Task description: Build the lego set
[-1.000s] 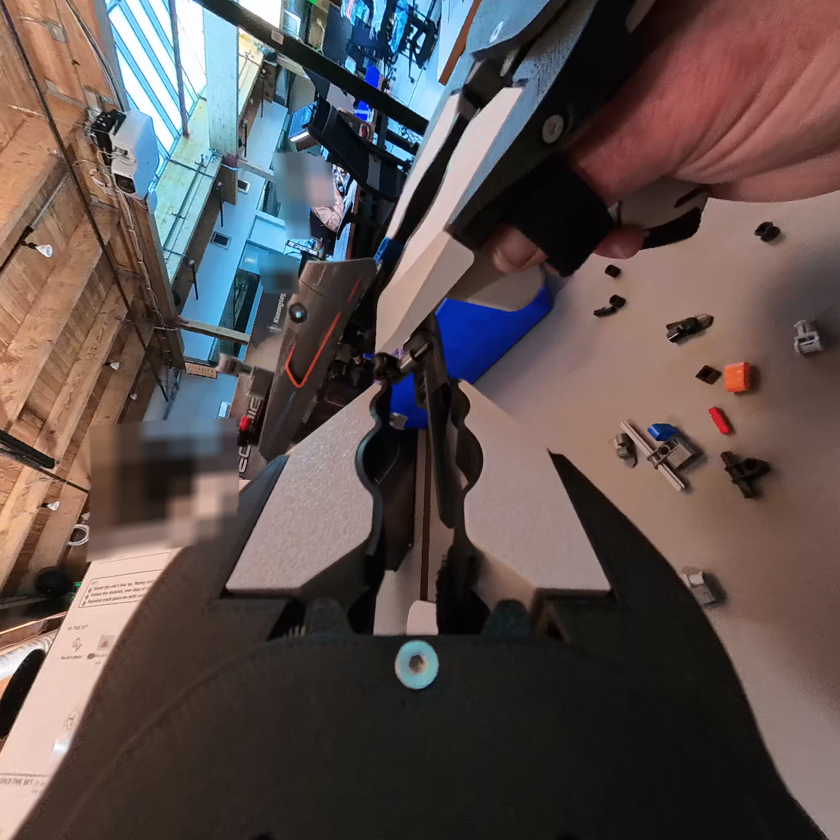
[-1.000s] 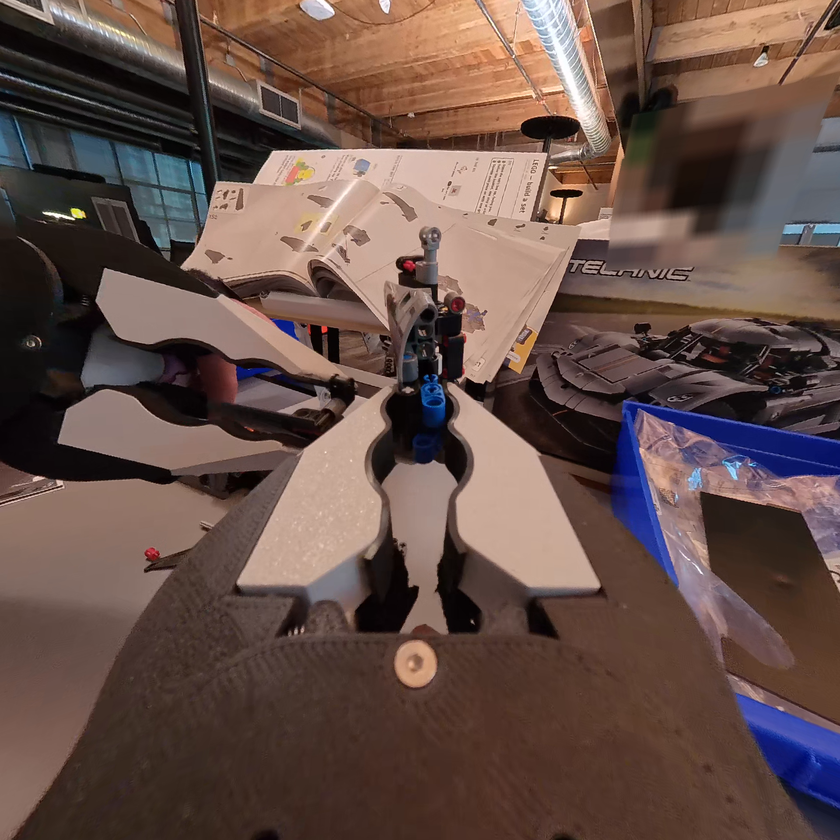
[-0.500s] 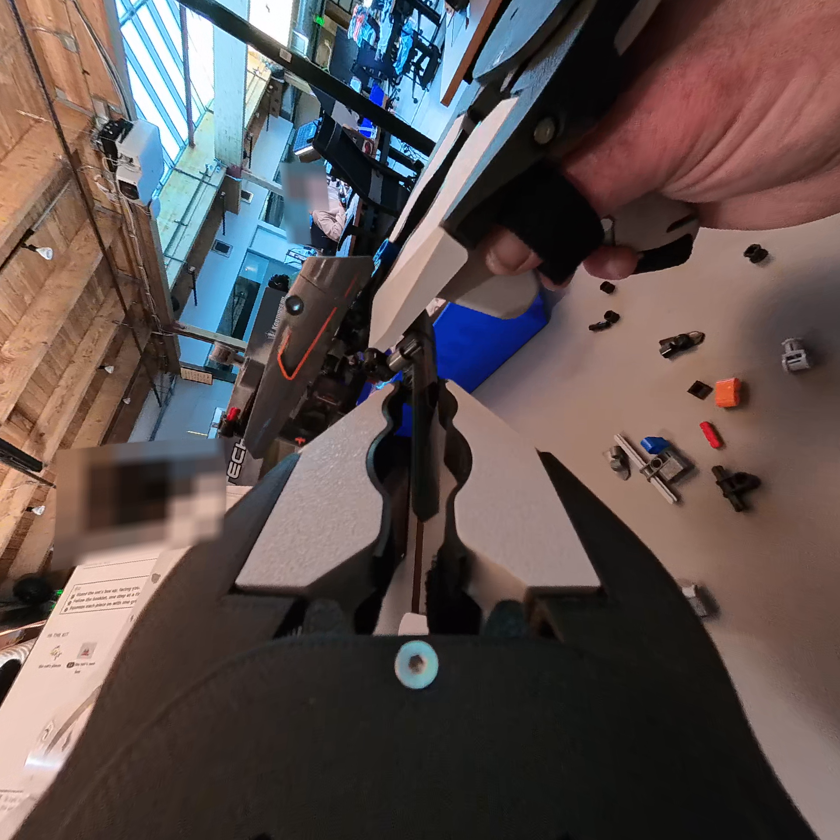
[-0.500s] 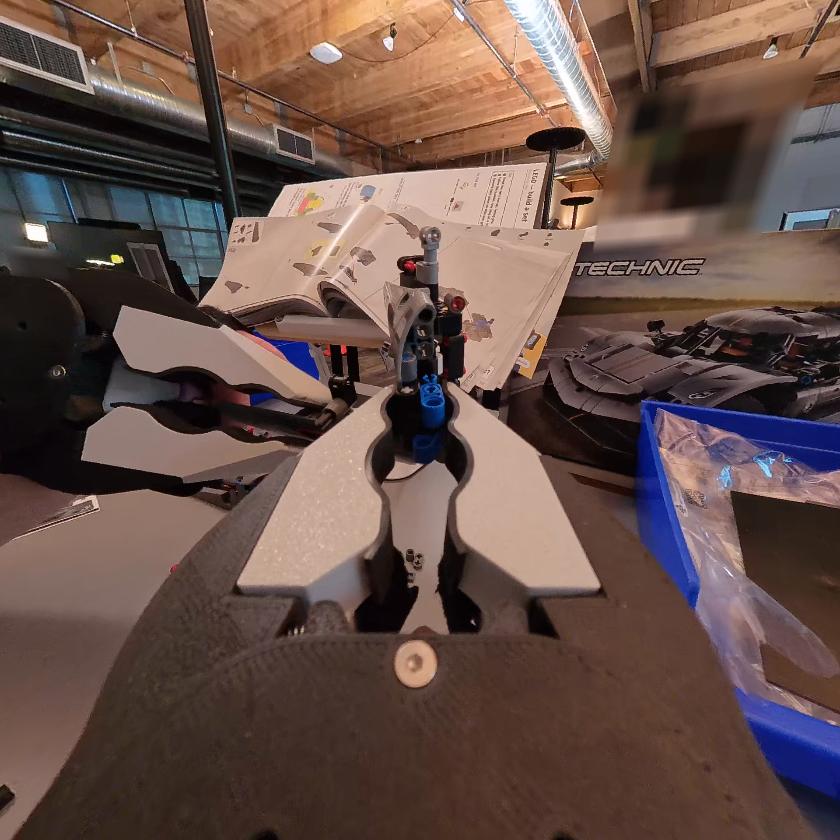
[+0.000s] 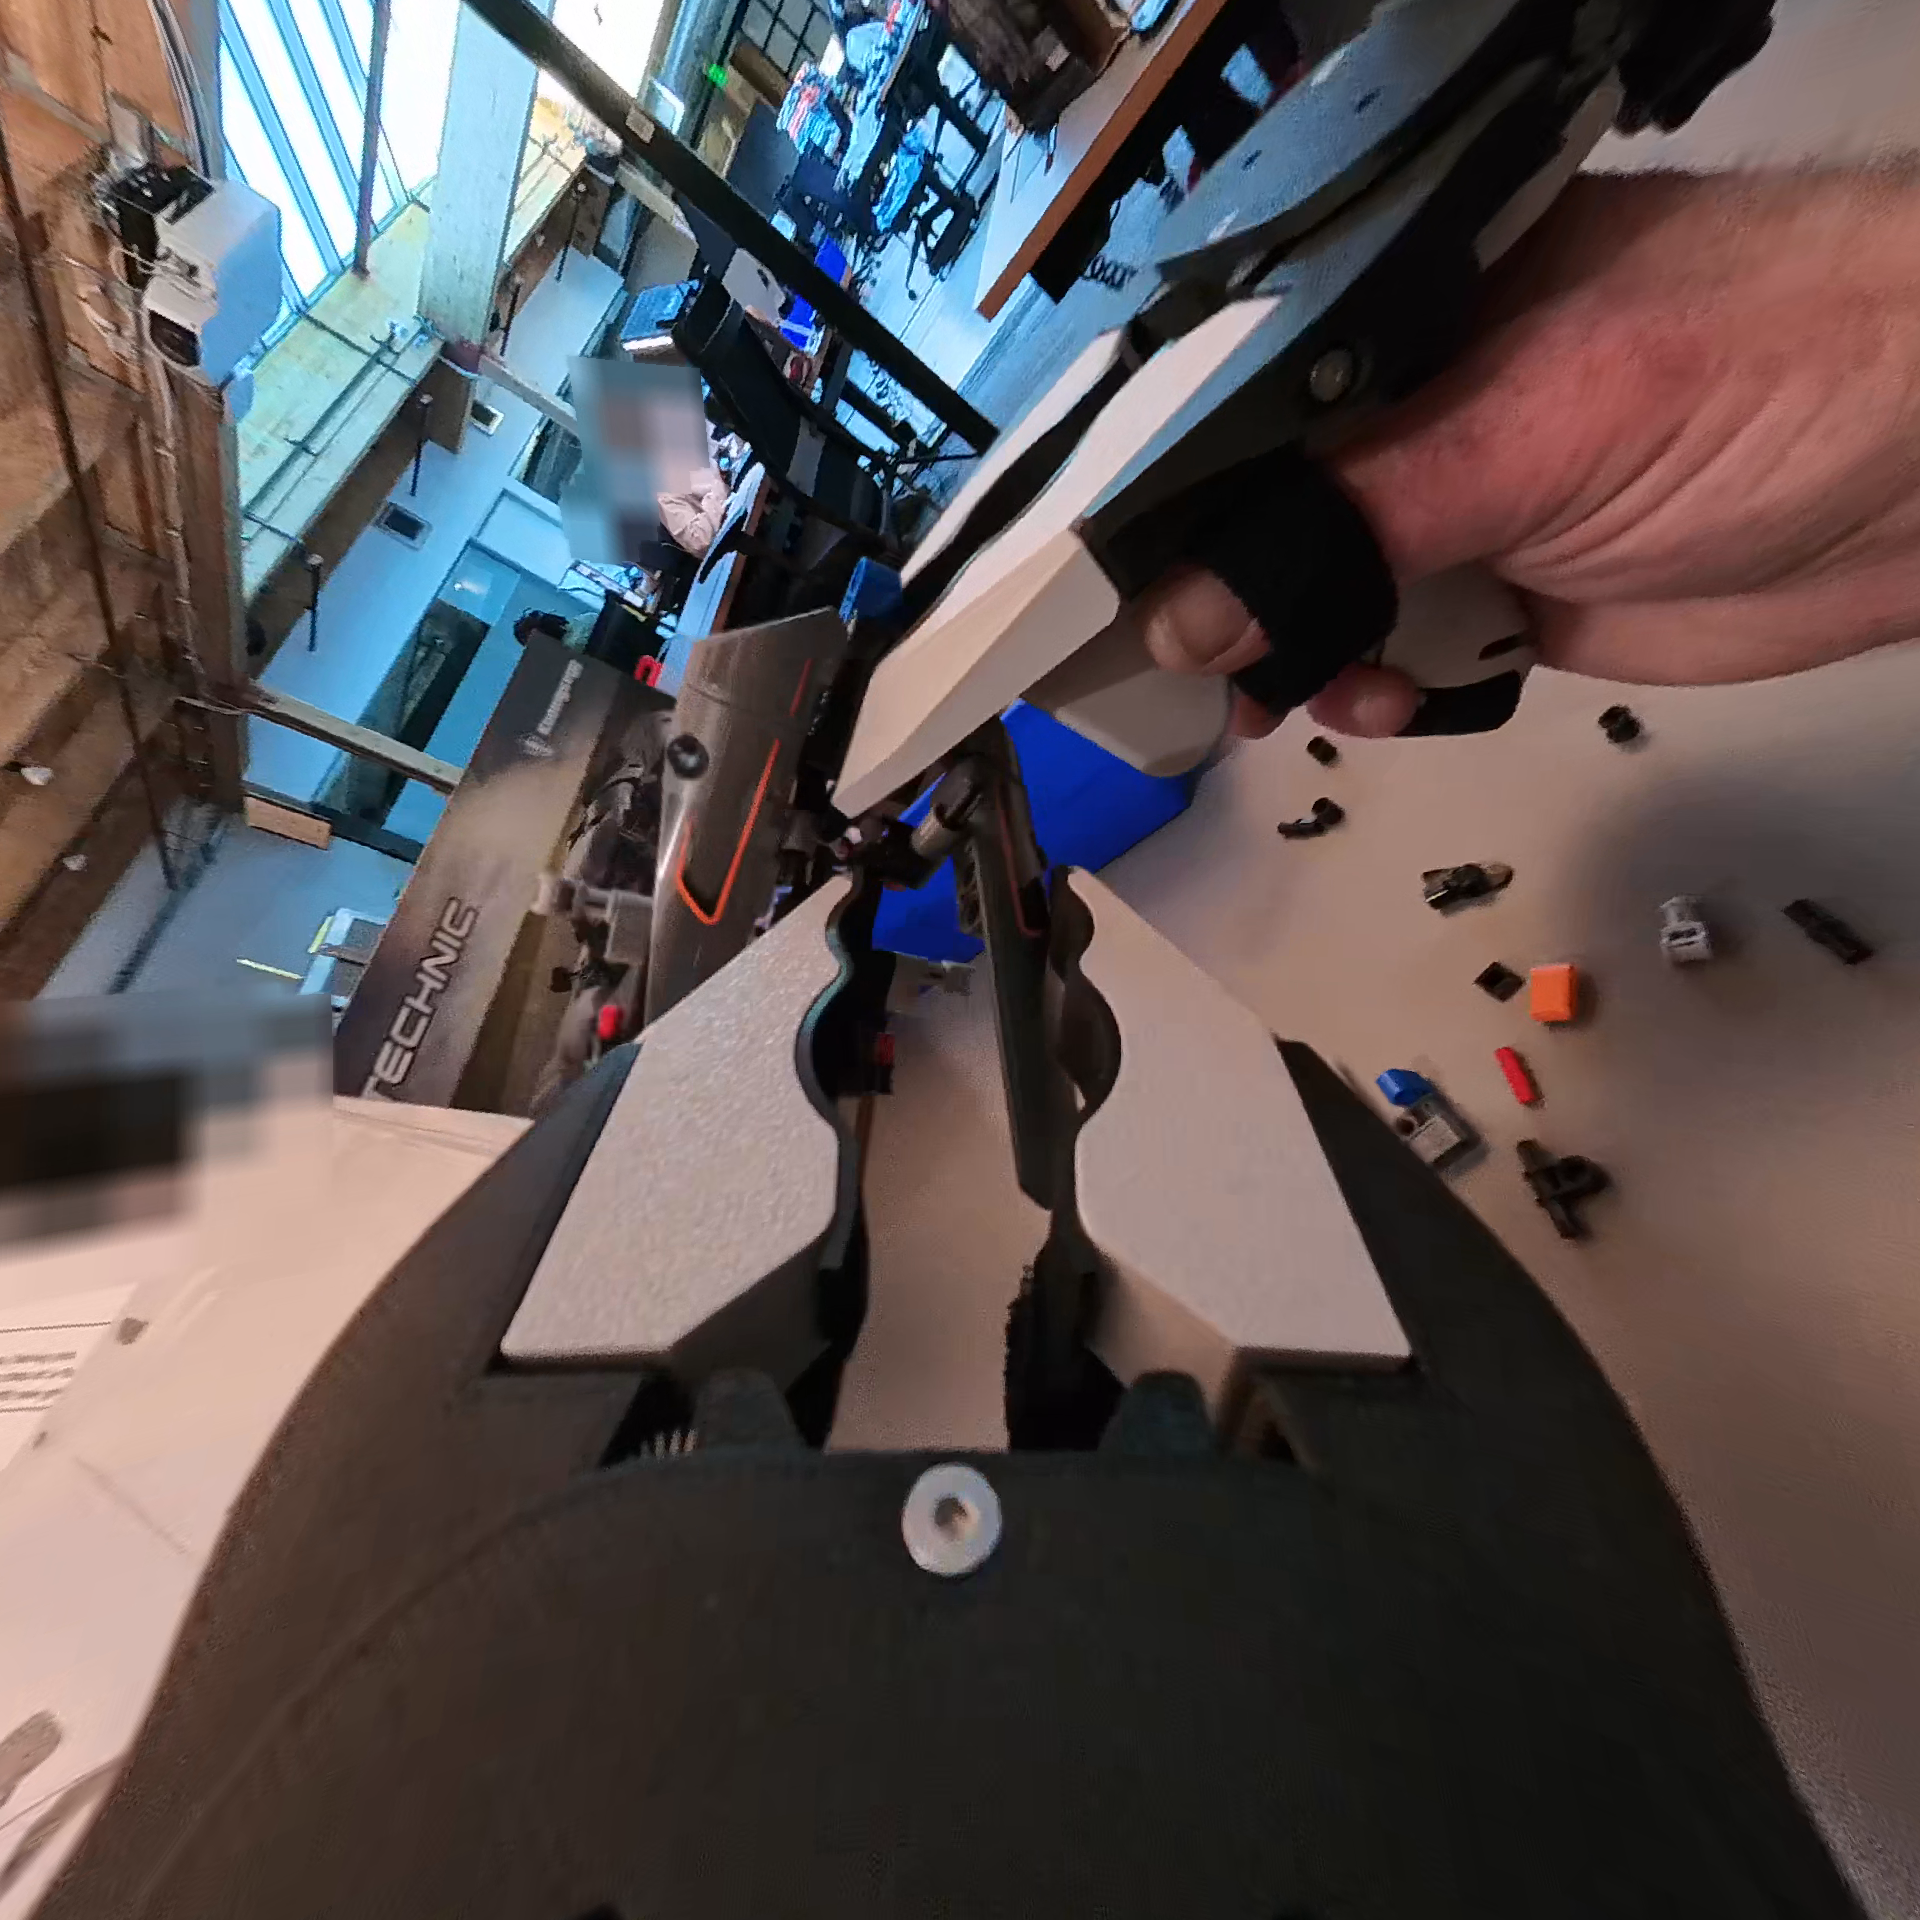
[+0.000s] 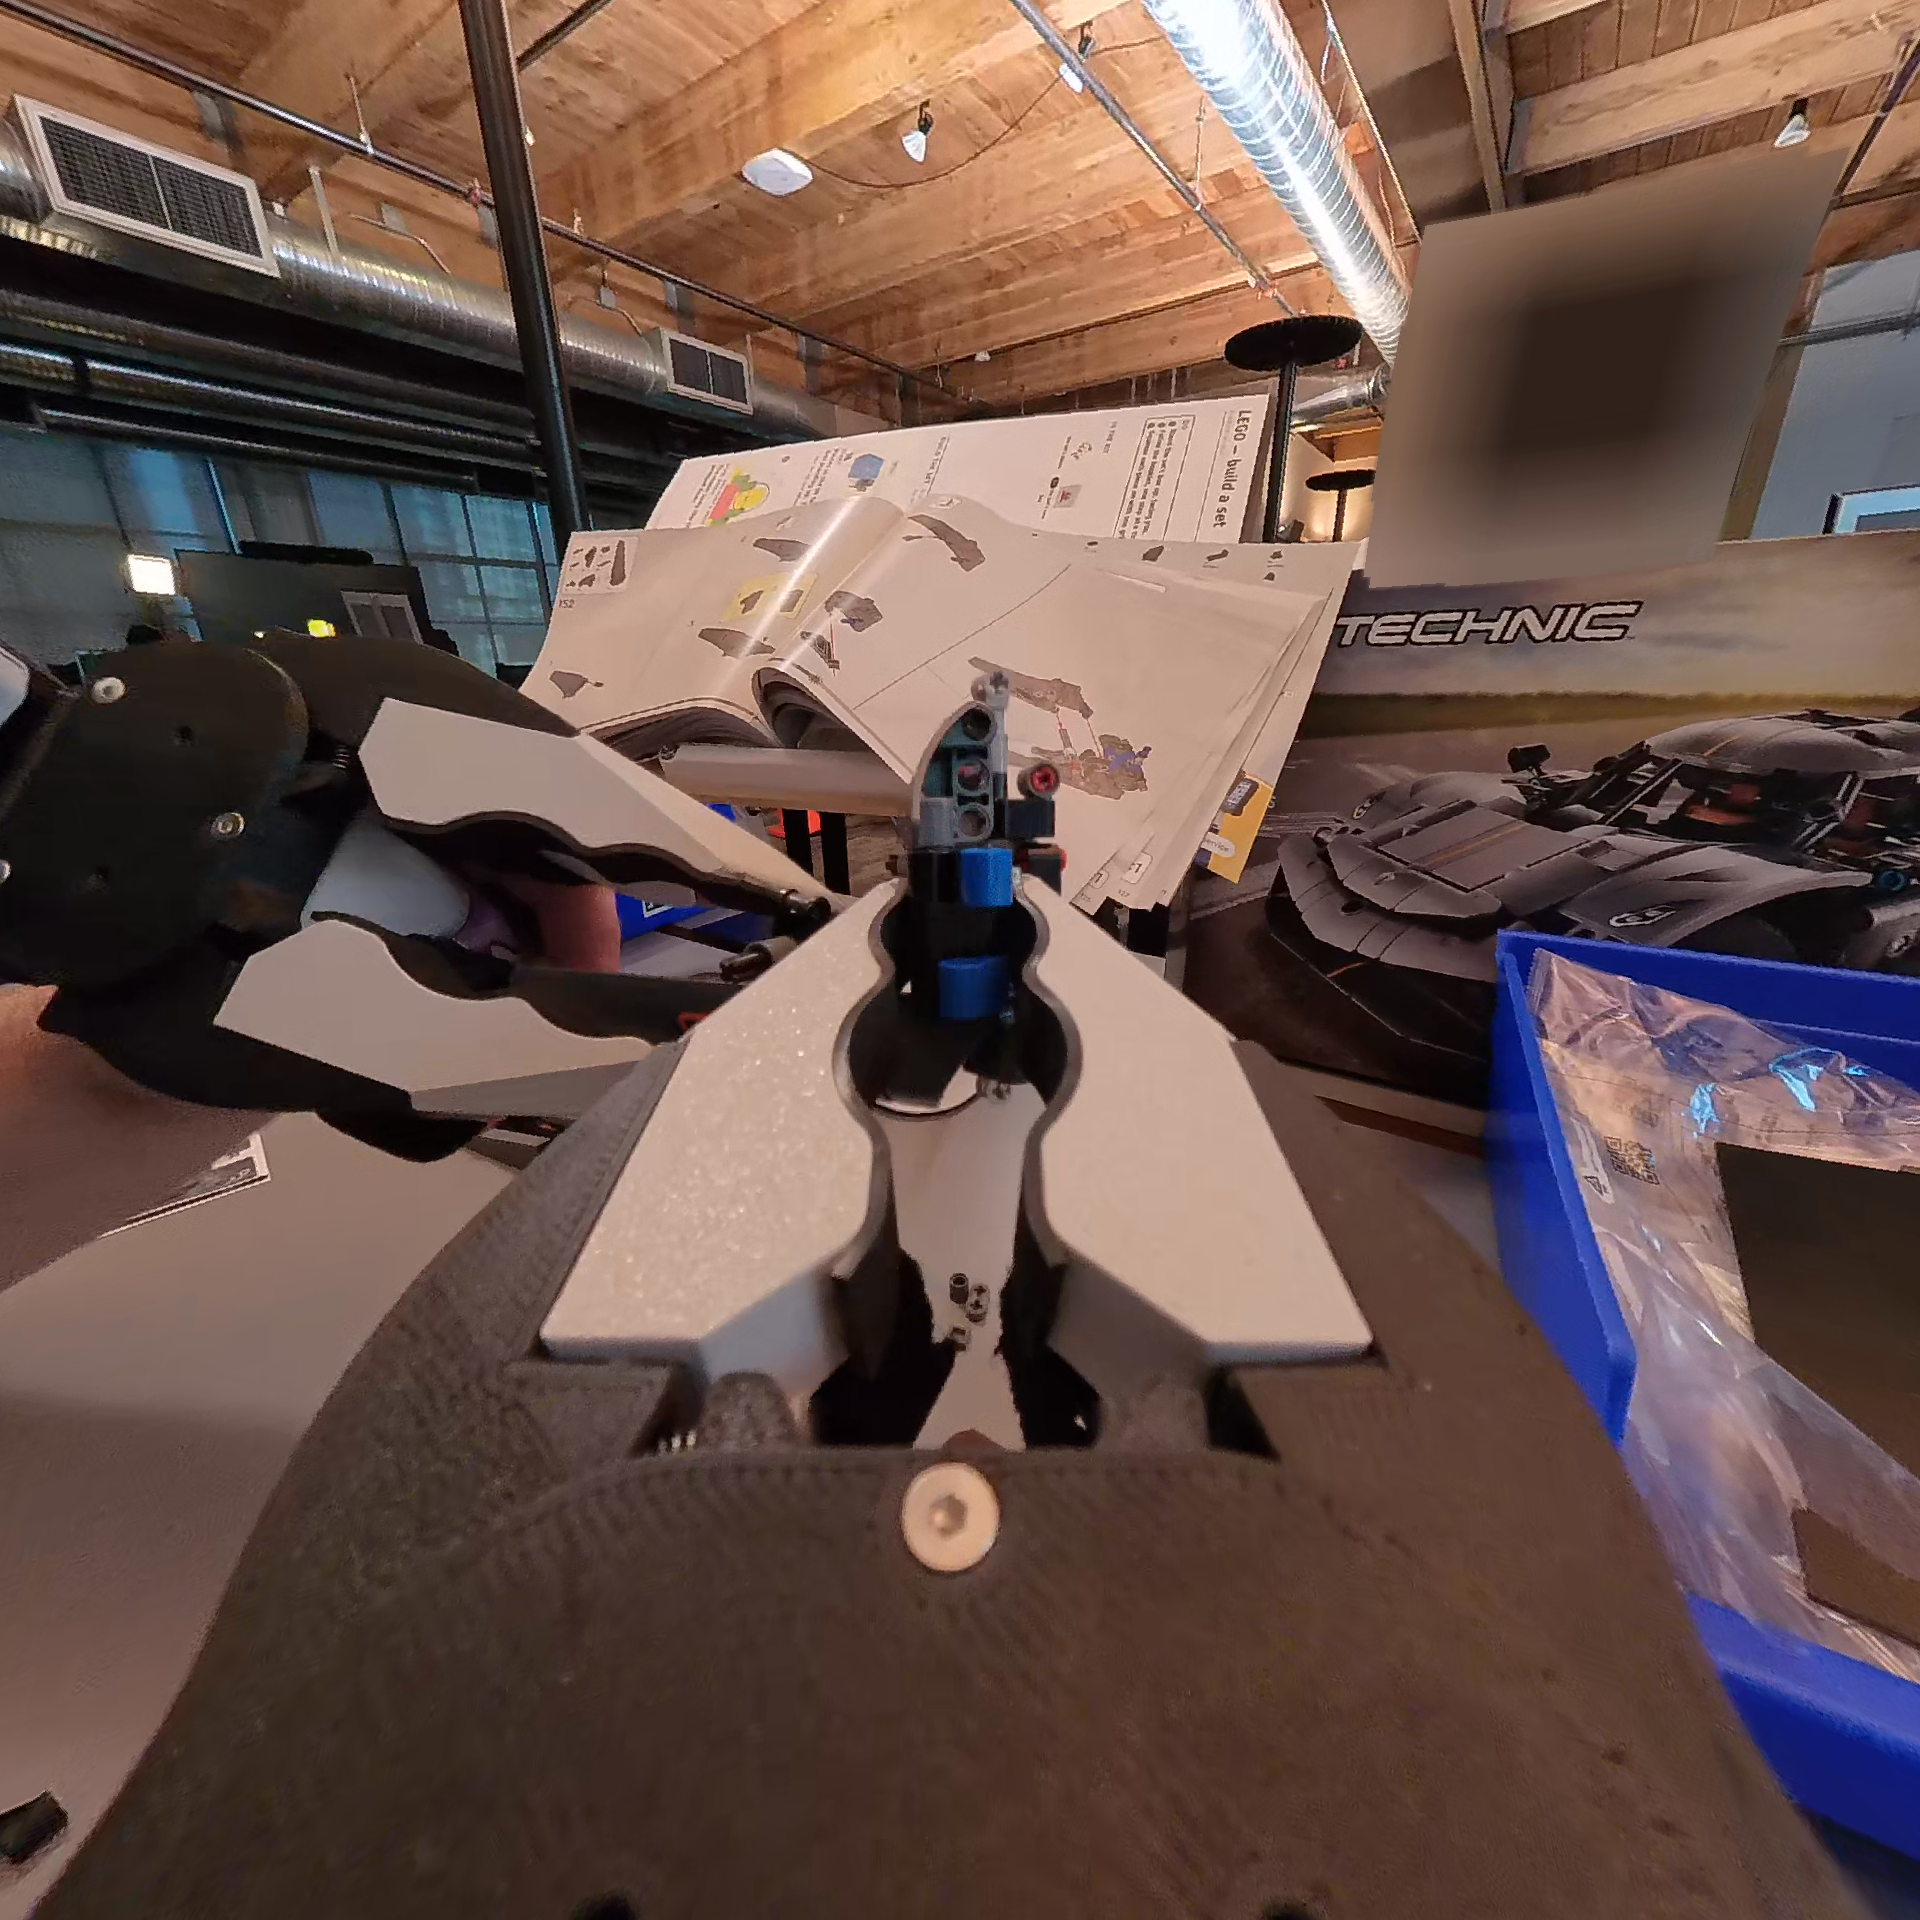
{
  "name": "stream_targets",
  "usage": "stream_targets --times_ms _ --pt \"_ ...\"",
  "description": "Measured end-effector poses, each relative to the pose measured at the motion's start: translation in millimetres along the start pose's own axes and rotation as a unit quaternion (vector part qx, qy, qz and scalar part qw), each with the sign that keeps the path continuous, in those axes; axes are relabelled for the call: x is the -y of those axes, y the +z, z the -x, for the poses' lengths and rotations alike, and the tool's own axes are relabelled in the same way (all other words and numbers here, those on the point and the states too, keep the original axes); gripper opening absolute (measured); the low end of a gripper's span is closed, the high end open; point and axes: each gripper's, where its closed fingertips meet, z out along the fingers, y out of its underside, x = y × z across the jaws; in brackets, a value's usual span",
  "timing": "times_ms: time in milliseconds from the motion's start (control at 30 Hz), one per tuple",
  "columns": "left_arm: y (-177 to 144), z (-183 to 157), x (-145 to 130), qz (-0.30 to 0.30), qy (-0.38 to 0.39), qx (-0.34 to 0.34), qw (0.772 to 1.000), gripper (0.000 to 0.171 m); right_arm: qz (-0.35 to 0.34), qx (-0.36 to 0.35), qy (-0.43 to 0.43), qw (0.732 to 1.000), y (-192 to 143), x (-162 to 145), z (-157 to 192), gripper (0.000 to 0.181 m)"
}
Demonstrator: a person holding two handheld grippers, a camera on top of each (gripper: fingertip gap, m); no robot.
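Note:
My right gripper (image 6: 961, 914) is shut on a small black and grey lego assembly (image 6: 971, 821) with blue pins, held upright in the air. It also shows at the top of the left wrist view (image 5: 873, 769), held by a hand. My left gripper (image 5: 961, 914) is open, right next to the right gripper's tips. A long dark panel with an orange line (image 5: 1023, 1039) stands between its jaws, leaning on the right finger with a clear gap to the other. The panel's far end reaches the assembly. The left gripper shows at the left of the right wrist view (image 6: 769, 956).
Loose small parts lie on the white table (image 5: 1714, 1351): an orange brick (image 5: 1553, 992), a red piece (image 5: 1515, 1073), a blue piece (image 5: 1403, 1088), black connectors (image 5: 1558, 1184). An open instruction booklet (image 6: 935, 623) and the set's box (image 6: 1558, 831) stand behind. A blue bin with plastic bags (image 6: 1538, 1195) is at the right. Between my left fingertips and the blue piece (image 5: 1403, 1088) there is roughly 15 cm.
My left gripper's jaws have spread apart from around the dark panel. Both grippers have drifted, and the assembly in the right gripper has turned a little.

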Motion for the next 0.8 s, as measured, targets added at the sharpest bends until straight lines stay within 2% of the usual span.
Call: stream_targets --times_ms 167,300,400,567,633,800 --pt "0.0 -2.3 5.8 -0.031 -0.039 -0.013 0.999 0.028 -0.009 0.005 0.004 1.0 -1.7 3.1 0.2 0.014" --pt "-2.3 1.5 7.5 -0.044 -0.039 -0.002 0.998 0.024 -0.016 0.007 0.014 1.0 -2.5 4.5 -1.0 0.014" --pt "-3.1 0.6 9.5 -0.049 -0.029 0.002 0.998 0.013 -0.025 0.011 0.03 0.999 -3.7 6.2 -2.5 0.014" --pt "-1.8 -0.5 11.1 -0.047 -0.02 0.009 0.999 0.017 -0.033 0.017 0.044 0.998 -5.1 7.9 -3.7 0.014" --pt "-2.1 2.0 10.4 -0.045 -0.025 0.01 0.999 0.026 -0.031 0.019 0.045 0.998 -4.7 7.1 -3.5 0.014" --pt "-3.0 0.2 10.4 -0.045 -0.019 0.003 0.999 0.026 -0.031 0.018 0.041 0.999 -4.3 6.7 -3.0 0.014"
